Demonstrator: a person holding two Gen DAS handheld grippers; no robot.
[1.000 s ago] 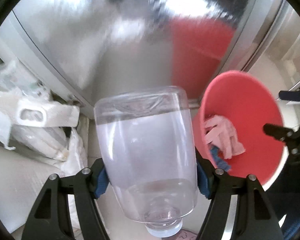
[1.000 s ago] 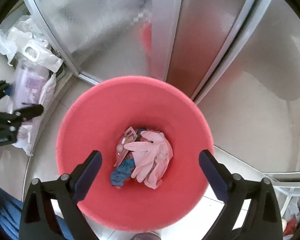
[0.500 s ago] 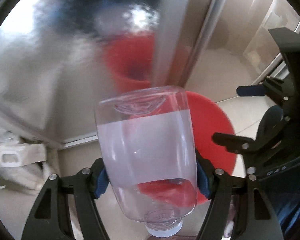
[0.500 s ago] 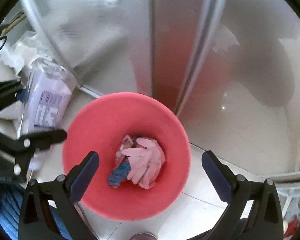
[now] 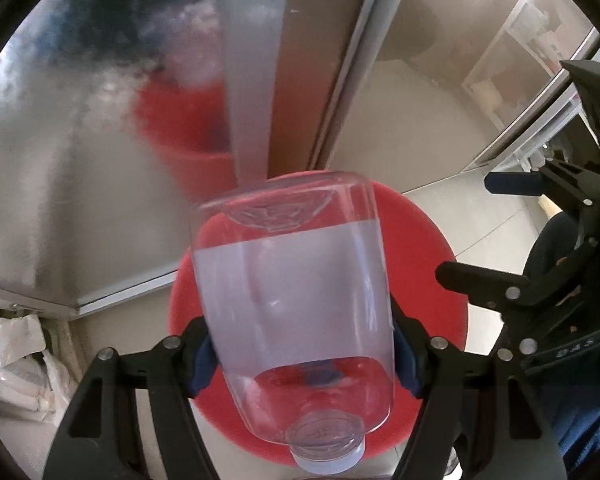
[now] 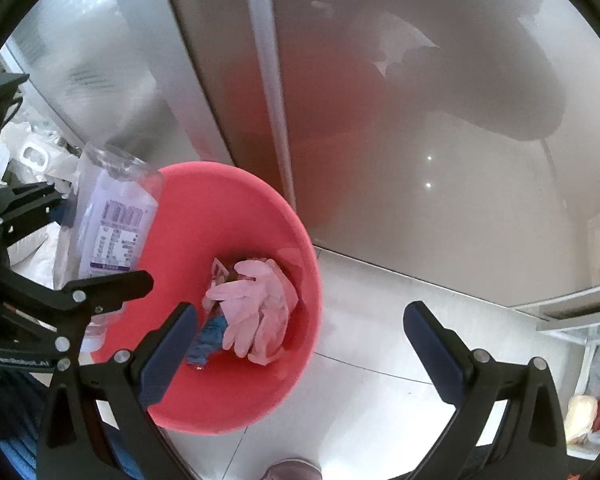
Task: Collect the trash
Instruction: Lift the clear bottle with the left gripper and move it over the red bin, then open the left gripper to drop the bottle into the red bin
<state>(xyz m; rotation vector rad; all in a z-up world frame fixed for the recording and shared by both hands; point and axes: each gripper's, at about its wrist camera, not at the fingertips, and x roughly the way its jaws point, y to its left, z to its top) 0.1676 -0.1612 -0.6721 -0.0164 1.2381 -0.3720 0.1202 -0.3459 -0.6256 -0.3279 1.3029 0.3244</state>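
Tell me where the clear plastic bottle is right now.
The clear plastic bottle is clamped cap-down in the left gripper, over the left rim of the red bin.

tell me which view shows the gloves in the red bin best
The right wrist view: the pale gloves lie unobstructed at the bottom of the red bin. In the left wrist view the clear bottle held in the left claw hides them.

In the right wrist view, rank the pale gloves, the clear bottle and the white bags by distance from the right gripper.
1. Pale gloves, in the red bin, by the right gripper.
2. Clear bottle, over the bin's left rim.
3. White bags, far left.
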